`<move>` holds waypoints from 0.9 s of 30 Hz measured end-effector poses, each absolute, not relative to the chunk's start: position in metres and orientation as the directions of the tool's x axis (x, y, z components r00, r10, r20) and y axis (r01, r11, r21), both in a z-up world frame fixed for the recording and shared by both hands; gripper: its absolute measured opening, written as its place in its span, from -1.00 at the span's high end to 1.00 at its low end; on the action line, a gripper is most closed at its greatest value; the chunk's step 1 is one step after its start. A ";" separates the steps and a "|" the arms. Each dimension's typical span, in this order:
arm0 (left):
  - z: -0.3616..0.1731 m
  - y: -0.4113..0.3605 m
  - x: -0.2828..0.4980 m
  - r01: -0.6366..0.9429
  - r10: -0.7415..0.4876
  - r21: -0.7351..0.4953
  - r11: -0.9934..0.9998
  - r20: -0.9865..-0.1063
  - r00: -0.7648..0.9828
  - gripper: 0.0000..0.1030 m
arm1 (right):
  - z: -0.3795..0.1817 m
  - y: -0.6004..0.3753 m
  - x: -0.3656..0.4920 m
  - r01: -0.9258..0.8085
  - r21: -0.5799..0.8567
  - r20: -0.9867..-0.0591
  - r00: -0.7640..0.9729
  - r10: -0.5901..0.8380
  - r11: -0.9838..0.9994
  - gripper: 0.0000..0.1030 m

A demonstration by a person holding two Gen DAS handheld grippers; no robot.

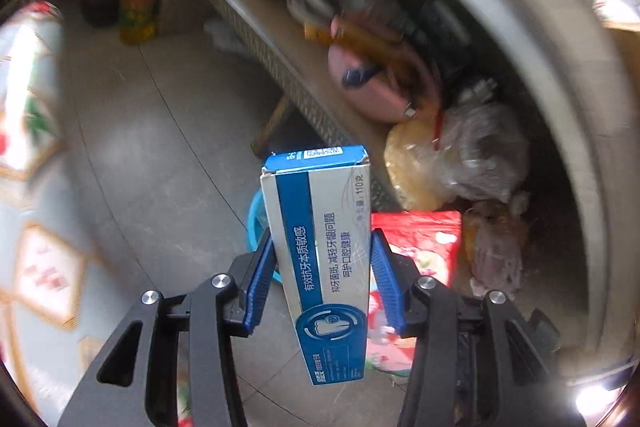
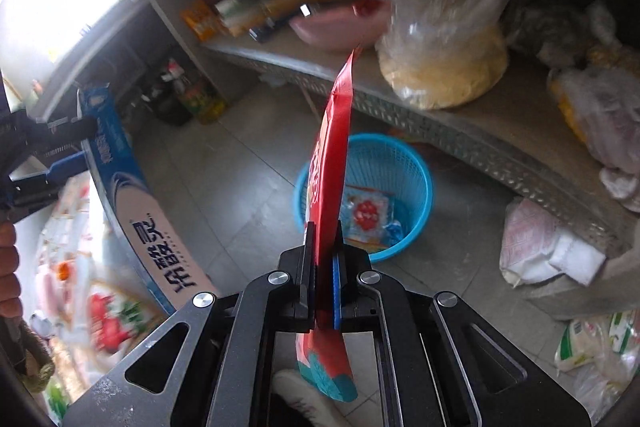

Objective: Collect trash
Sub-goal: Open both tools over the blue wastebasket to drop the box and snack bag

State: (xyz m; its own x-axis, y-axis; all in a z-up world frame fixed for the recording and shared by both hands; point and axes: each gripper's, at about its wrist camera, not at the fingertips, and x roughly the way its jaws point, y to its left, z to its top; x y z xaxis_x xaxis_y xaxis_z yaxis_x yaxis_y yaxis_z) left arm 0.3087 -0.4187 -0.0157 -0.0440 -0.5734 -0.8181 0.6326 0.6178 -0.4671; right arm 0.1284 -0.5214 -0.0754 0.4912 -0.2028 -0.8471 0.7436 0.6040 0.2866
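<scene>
The left gripper is seen about half open, its blue fingers pressed against the two long sides of a blue-and-white toothpaste box. The box is held upright along the fingers, its long axis running away from the camera and its flap end farthest out. The right gripper is nearly shut, its fingers clamped on a flat red wrapper, which is seen edge-on and stands up from the grip with its tail hanging below.

The coming move is judged to turn on the blue basket on the floor. In the right wrist view it lies directly ahead of and below the wrapper, its open mouth facing up and some packets already inside, so the right hand appears the nearer and better lined up for a drop. In the left wrist view only a sliver of the basket's rim is shown, hidden mostly behind the box, so that its mouth cannot be judged from there.

The right view also shows what the left cannot: the toothpaste box from the side, tilted, held by the left gripper at the picture's left edge. The left view alone shows the wrapper's broad face, just beside the box. A low shelf with bags stands behind the basket
</scene>
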 end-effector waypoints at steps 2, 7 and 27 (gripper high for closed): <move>-0.035 -0.446 0.313 0.639 -0.542 -0.441 0.631 -0.839 -0.044 0.12 | -0.093 -0.535 0.143 0.754 0.254 -0.864 0.458 -0.208 0.606 0.91; -0.078 -0.503 0.326 0.642 -0.491 -0.396 0.657 -0.870 -0.034 0.11 | -0.127 -0.570 0.168 0.782 0.222 -0.878 0.420 -0.230 0.582 0.84; -0.076 -0.477 0.316 0.669 -0.494 -0.438 0.601 -0.861 -0.120 -0.24 | -0.136 -0.545 0.109 0.862 0.121 -0.897 0.308 -0.318 0.492 0.13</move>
State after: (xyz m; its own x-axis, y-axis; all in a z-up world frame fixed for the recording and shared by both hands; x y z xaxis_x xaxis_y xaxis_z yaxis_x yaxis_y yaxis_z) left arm 0.3157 -0.4773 -0.0757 -0.1201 -0.4938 -0.8612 0.6687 0.6009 -0.4378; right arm 0.1092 -0.5449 -0.1363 0.3076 -0.3177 -0.8969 0.8621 0.4920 0.1214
